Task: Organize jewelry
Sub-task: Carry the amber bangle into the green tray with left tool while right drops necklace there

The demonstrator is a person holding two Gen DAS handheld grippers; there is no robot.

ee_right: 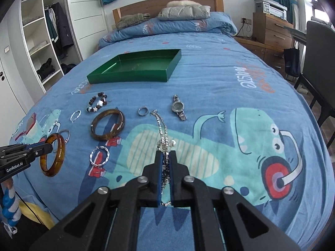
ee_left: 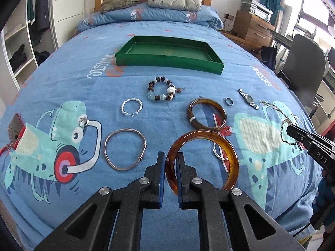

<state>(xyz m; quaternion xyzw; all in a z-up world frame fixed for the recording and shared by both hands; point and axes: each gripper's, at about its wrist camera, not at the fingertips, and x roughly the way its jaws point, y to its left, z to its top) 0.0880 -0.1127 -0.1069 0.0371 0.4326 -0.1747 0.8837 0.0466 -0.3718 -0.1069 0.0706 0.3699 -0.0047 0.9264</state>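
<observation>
My left gripper (ee_left: 170,159) is shut on the rim of an amber bangle (ee_left: 209,135), which hangs just above the blue bedspread. In the right wrist view this bangle (ee_right: 60,152) stands upright in the left gripper (ee_right: 49,147) at the left edge. My right gripper (ee_right: 166,156) is shut on a silver chain necklace (ee_right: 161,125); the chain runs between the pads and trails forward onto the bedspread. The left wrist view shows the right gripper (ee_left: 293,130) holding the necklace (ee_left: 284,123) at far right. An empty green tray (ee_left: 167,61) (ee_right: 129,77) lies farther up the bed.
Still on the bedspread are a bead bracelet (ee_left: 162,90), a dark brown bangle (ee_left: 207,100), a twisted silver bracelet (ee_left: 133,99), a thin silver bangle (ee_left: 125,129), a ring (ee_left: 226,101), a watch (ee_left: 248,98) and another twisted bracelet (ee_right: 99,163). A chair (ee_right: 318,62) stands to the right.
</observation>
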